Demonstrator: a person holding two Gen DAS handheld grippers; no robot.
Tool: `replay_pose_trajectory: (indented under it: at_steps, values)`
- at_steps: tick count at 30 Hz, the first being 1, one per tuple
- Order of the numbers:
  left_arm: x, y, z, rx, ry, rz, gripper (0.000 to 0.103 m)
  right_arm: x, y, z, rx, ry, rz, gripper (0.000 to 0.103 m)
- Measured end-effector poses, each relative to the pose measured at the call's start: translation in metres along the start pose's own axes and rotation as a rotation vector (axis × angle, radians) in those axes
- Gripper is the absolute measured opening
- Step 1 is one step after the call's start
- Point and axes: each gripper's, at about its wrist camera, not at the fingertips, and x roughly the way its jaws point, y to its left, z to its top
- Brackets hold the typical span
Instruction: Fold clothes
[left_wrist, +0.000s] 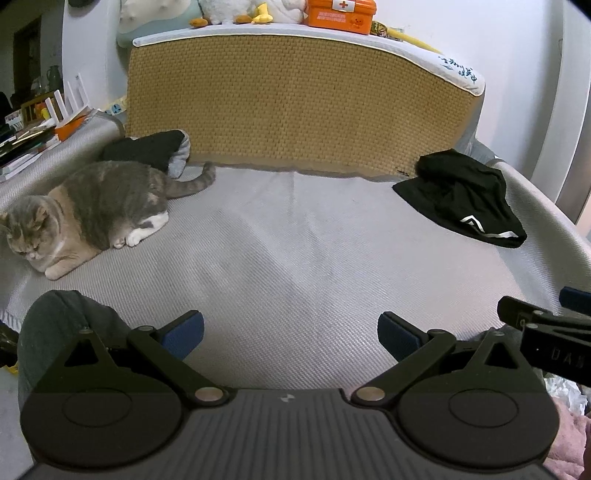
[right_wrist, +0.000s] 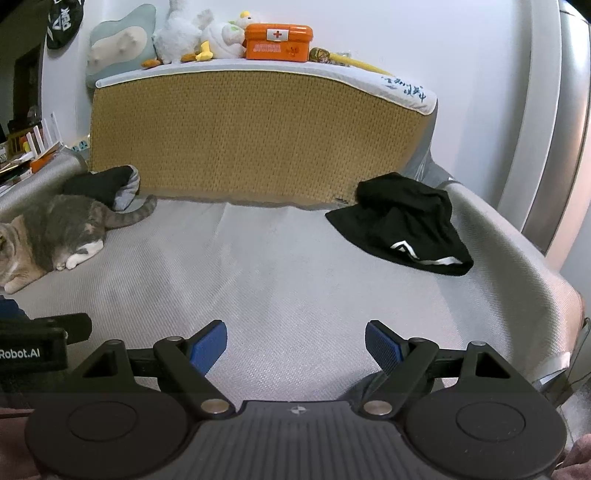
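Lying crumpled at the bed's (right_wrist: 258, 280) far right corner, the black garment (right_wrist: 402, 229) looks limp, light; pinch its striped hem. Both tongs — left tongs (left_wrist: 290, 334), right tongs (right_wrist: 296, 343) — released, empty.

Matt grey woven cloth, finely ribbed, over the bed (left_wrist: 295, 258). Coarse straw-coloured weave, rough, on the upright mat (left_wrist: 295, 103) at 12 o'clock. Soft black fabric with glossy white stripes in the crumpled garment (right_wrist: 402, 229) at 2 o'clock. Matt black plastic, bright metal pivots and blue textured pads (right_wrist: 207, 347) on the right gripper (right_wrist: 295, 347). Glossy orange plastic box (right_wrist: 279, 41).
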Motion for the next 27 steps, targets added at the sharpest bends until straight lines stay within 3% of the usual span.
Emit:
replay_pose_trajectory:
  at_steps: [27]
  values:
    - [0.019, -0.006, 0.003, -0.008, 0.033, 0.003, 0.103, 0.018, -0.014, 0.004, 0.000, 0.042, 0.041, 0.085]
